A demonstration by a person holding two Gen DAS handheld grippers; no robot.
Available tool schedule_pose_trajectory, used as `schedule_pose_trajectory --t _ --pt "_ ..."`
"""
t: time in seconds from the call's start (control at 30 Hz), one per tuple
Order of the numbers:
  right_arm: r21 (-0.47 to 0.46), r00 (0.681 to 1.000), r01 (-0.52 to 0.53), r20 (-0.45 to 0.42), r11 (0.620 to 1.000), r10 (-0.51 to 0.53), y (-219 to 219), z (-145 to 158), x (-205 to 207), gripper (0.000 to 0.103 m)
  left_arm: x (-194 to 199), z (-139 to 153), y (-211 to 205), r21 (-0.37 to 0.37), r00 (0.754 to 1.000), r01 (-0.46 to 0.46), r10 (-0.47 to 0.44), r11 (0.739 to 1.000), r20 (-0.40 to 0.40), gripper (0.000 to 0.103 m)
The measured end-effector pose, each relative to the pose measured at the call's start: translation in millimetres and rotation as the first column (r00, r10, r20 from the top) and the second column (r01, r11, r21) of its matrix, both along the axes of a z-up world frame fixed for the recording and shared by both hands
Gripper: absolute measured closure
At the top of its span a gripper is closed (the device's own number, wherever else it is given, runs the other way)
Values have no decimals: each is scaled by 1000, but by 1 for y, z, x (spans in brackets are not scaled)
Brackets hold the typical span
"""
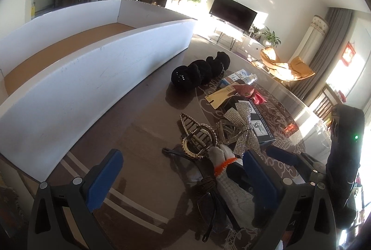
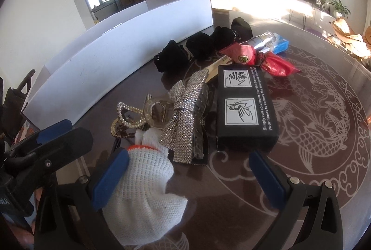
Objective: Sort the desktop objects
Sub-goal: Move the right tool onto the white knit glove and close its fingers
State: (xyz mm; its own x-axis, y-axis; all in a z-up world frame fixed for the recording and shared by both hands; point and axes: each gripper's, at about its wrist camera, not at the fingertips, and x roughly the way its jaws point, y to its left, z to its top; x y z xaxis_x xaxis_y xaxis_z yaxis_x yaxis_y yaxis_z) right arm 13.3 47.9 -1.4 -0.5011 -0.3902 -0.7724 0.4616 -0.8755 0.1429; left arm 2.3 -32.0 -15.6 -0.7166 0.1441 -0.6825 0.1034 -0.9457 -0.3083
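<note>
A pile of small objects lies on the dark glass table point(image 2: 324, 87). A white knit glove point(image 2: 143, 192) lies between the open jaws of my right gripper point(image 2: 189, 175), against its left pad; it also shows in the left wrist view point(image 1: 229, 178). Beyond it are a rhinestone bow clip point(image 2: 183, 115), a gold hair claw point(image 1: 197, 138), a black box point(image 2: 245, 108), a red pouch point(image 2: 257, 57) and a black scrunchie point(image 1: 201, 71). My left gripper point(image 1: 183, 175) is open above the table, over brown glasses point(image 1: 208, 192). The right gripper point(image 1: 289, 171) shows beside it.
A long white box point(image 1: 92, 78) with a brown floor stands along the table's left side; it also shows in the right wrist view point(image 2: 116, 59). A small bottle point(image 2: 264, 41) on a blue packet lies behind the pouch. A TV and chairs stand far behind.
</note>
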Motion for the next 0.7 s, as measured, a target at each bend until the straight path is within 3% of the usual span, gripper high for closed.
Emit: schedule_pose_trajectory --t 0.2,0.47,0.7 --pt "107 998 -61 31 992 58 -21 -18 -4 0 0 -1 1 -10 1000 2 -2 1000 -2 0" --pt "134 999 -41 9 990 40 -27 -23 -10 0 -1 -1 1 -6 1000 2 -2 1000 7 0" --pt "113 992 126 13 986 -128 -6 -21 -33 0 0 -1 1 -12 1000 -2 2 1000 10 0"
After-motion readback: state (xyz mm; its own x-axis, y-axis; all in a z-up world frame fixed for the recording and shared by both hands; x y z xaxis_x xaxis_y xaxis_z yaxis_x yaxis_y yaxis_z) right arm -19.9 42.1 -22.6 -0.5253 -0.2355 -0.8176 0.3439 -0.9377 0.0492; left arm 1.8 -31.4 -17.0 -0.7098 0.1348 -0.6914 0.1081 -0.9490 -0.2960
